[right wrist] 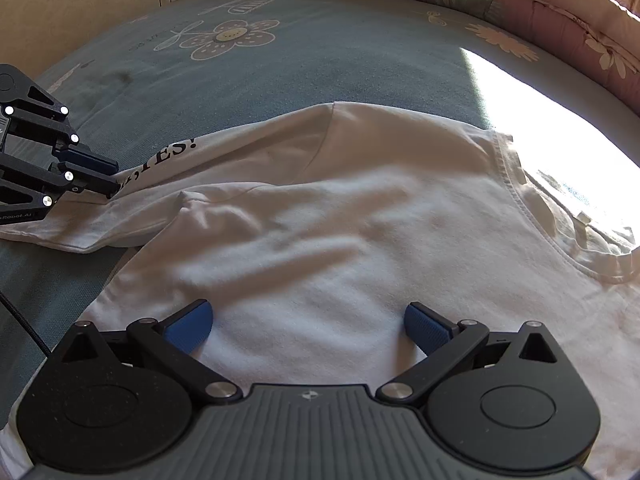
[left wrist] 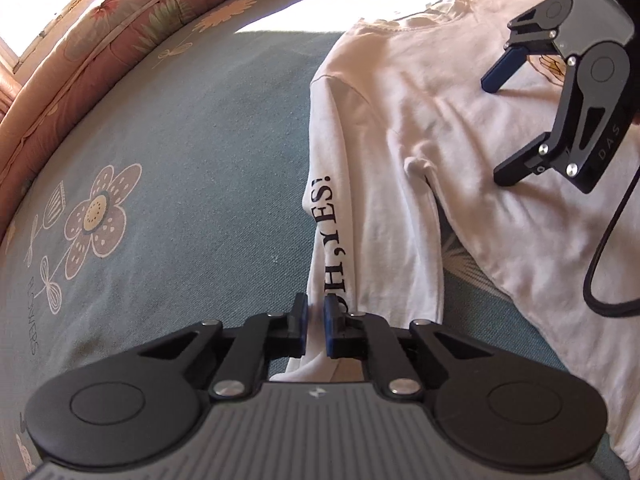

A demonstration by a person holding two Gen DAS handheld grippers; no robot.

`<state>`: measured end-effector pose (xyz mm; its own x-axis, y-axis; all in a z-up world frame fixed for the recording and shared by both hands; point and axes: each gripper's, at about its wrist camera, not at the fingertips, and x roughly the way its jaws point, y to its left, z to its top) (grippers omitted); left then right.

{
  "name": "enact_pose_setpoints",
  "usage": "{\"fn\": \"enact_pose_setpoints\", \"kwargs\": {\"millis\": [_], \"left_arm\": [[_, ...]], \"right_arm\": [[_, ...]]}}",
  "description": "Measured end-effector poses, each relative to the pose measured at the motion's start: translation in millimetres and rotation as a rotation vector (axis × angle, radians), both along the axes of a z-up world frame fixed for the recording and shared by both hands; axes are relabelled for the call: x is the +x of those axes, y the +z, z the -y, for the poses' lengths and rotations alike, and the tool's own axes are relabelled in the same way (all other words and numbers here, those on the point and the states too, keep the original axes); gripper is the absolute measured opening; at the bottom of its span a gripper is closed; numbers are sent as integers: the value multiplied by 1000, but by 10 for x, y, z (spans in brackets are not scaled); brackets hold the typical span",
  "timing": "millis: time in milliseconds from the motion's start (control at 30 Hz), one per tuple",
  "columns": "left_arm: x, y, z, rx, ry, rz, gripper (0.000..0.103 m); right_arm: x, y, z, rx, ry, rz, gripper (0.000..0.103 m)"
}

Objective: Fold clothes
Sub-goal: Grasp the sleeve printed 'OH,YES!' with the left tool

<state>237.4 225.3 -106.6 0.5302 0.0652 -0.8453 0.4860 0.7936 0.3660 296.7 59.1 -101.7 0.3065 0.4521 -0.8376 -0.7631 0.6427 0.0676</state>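
Note:
A white long-sleeved shirt [left wrist: 460, 120] lies flat on a blue bedsheet [left wrist: 180, 160]; it also shows in the right wrist view [right wrist: 320, 220]. Its sleeve [left wrist: 360, 220], printed with black letters, runs toward my left gripper [left wrist: 316, 330], which is shut on the sleeve near the cuff. The right wrist view shows the left gripper [right wrist: 110, 178] pinching the sleeve [right wrist: 180, 152] at the far left. My right gripper [right wrist: 308, 324] is open and empty, hovering over the shirt's body; in the left wrist view it [left wrist: 498, 132] sits at the upper right.
The blue sheet [right wrist: 280, 60] has flower prints [left wrist: 96, 208]. A pink floral quilt [left wrist: 100, 28] runs along the far edge of the bed. Bright sunlight [right wrist: 560, 140] falls by the shirt's collar [right wrist: 520, 200]. A black cable [left wrist: 604, 260] hangs from the right gripper.

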Motion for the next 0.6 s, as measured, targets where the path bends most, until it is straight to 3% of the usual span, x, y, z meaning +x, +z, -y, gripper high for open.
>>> {"fn": "enact_pose_setpoints", "kwargs": {"millis": [100, 300, 400, 600], "left_arm": [[29, -7, -40, -39, 28, -18, 3], [242, 42, -364, -237, 126, -122, 3], [230, 81, -306, -182, 79, -117, 1], [401, 264, -560, -167, 170, -46, 1]], "right_arm": [[-5, -8, 6, 2, 0, 4, 103], [0, -9, 0, 2, -1, 4, 103], [-2, -6, -6, -1, -4, 3, 103], [29, 8, -7, -5, -1, -11, 103]]}}
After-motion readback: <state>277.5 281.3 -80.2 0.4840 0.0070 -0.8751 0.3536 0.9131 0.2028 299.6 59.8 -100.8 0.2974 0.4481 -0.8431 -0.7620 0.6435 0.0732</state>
